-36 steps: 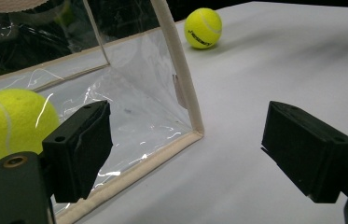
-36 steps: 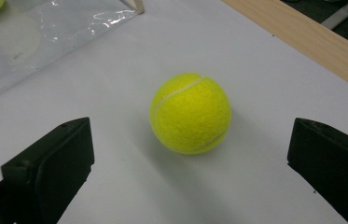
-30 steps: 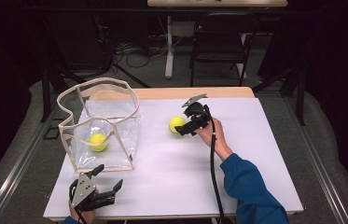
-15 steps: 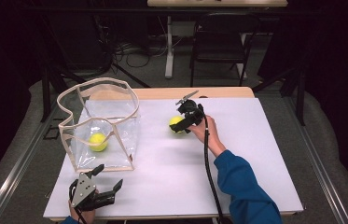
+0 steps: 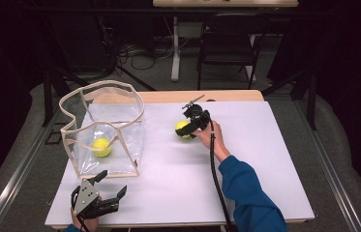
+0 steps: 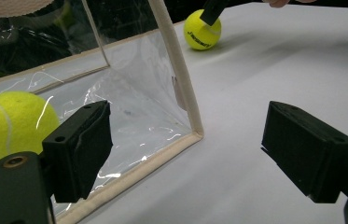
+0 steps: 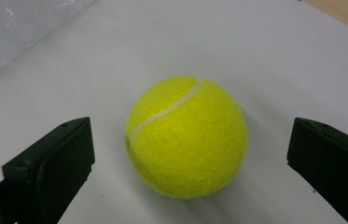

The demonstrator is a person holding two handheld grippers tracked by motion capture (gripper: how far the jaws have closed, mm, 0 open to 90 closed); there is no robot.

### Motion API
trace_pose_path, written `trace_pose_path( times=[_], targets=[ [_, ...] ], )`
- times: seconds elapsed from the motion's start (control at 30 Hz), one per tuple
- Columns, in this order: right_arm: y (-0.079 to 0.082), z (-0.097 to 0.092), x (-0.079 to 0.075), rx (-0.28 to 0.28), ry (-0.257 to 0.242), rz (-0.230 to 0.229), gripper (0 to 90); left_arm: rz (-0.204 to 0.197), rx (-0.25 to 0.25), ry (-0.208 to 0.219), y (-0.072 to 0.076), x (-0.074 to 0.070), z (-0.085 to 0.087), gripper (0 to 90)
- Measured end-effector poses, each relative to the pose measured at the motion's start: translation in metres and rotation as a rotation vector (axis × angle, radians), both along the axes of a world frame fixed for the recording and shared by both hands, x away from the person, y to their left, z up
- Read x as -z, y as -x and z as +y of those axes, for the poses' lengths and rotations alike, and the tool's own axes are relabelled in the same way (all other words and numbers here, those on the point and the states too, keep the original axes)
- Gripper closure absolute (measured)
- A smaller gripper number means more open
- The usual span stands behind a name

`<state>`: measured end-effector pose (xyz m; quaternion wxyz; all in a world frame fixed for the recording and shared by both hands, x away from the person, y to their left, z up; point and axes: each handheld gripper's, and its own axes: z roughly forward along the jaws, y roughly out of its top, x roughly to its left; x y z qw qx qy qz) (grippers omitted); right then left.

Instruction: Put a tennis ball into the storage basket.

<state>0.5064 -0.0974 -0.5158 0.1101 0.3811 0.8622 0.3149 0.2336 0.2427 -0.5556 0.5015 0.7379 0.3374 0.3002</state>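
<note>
A yellow tennis ball (image 5: 183,129) lies on the white table top (image 5: 246,159), right of centre. My right gripper (image 5: 187,126) is down at this ball and open. In the right gripper view the ball (image 7: 186,135) sits between the two black jaws, with a gap on each side of my right gripper (image 7: 190,144). A second tennis ball (image 5: 101,147) rests inside a clear bag with cream trim (image 5: 134,159) at the left. My left gripper (image 5: 111,184) is open near the front edge, just in front of the bag. Its own view shows the bagged ball (image 6: 10,123) behind the bag corner (image 6: 181,88).
The bag stands open at the top, its rim (image 5: 101,87) bent and uneven. A strip of bare wooden table edge (image 5: 202,95) runs along the back. A dark chair (image 5: 226,48) and cables stand beyond the table. A blue sleeve (image 5: 246,193) crosses the front right.
My right gripper has moved left and down toward the loose ball, which now sits between its jaws. The ball, the bag and my left gripper have stayed put.
</note>
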Motion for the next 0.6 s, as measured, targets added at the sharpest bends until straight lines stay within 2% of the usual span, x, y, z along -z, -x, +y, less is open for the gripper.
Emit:
trace_pose_path(
  times=[0.33, 0.5, 0.6],
  targets=[
    [-0.004, 0.004, 0.007, 0.003, 0.002, 0.003, 3.4, -0.001, 0.001, -0.004, -0.001, 0.000, 0.000, 16.0],
    [-0.003, 0.008, 0.008, 0.000, 0.004, -0.012, 11.1, 0.000, 0.001, -0.002, 0.000, 0.000, 0.000, 16.0],
    [-0.004, 0.010, 0.010, 0.014, 0.009, 0.001, 13.9, -0.001, 0.003, -0.007, 0.000, 0.000, 0.000, 15.9]
  ],
)
